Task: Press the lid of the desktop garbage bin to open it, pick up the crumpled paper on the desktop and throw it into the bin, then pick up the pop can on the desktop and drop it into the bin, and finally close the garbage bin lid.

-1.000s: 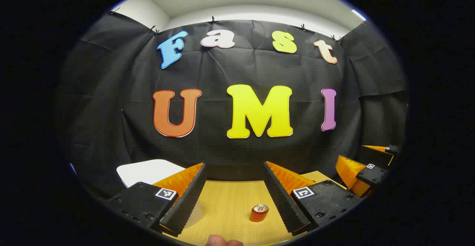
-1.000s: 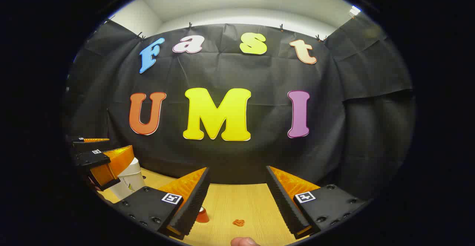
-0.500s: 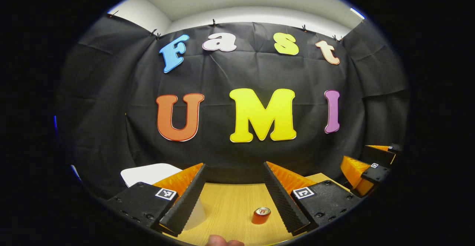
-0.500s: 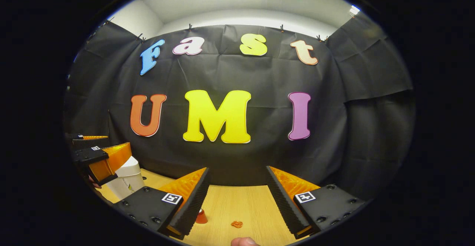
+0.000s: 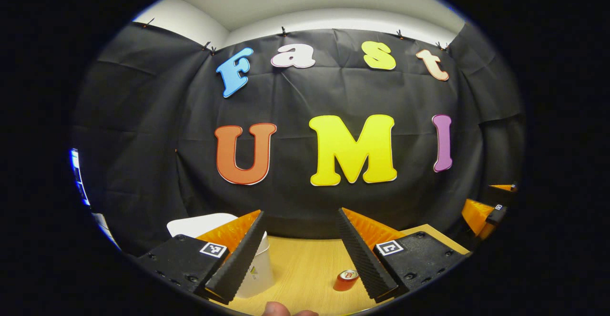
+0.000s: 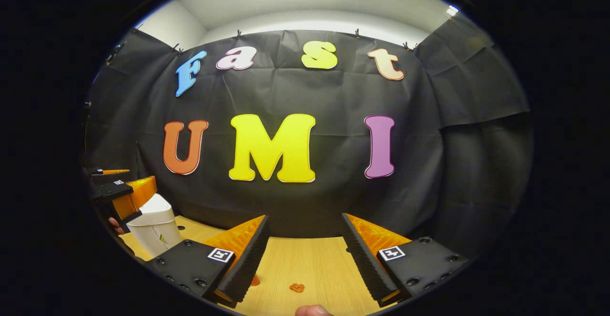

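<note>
White desktop bin [image 5: 255,270], lid shut, sits just under the left gripper [image 5: 298,254], whose jaws gape empty, the right gripper [image 6: 302,259] equally spread and farther from the bin, nearer the crumpled paper [image 6: 296,287]

On my left gripper [image 5: 300,211], at the bottom of the left gripper view, I see two wedge-shaped fingers with fine ribbed inner faces. Each is mounted on a flat block [image 5: 178,261] dotted with round screws [image 5: 419,234] and carries a square black-and-white marker [image 5: 213,249]. My right gripper [image 6: 304,216], at the bottom of the right gripper view, has the same build: ribbed wedges, screwed blocks and a marker on each. A sliver of hand [image 6: 312,310] shows at the lower edge.
</note>
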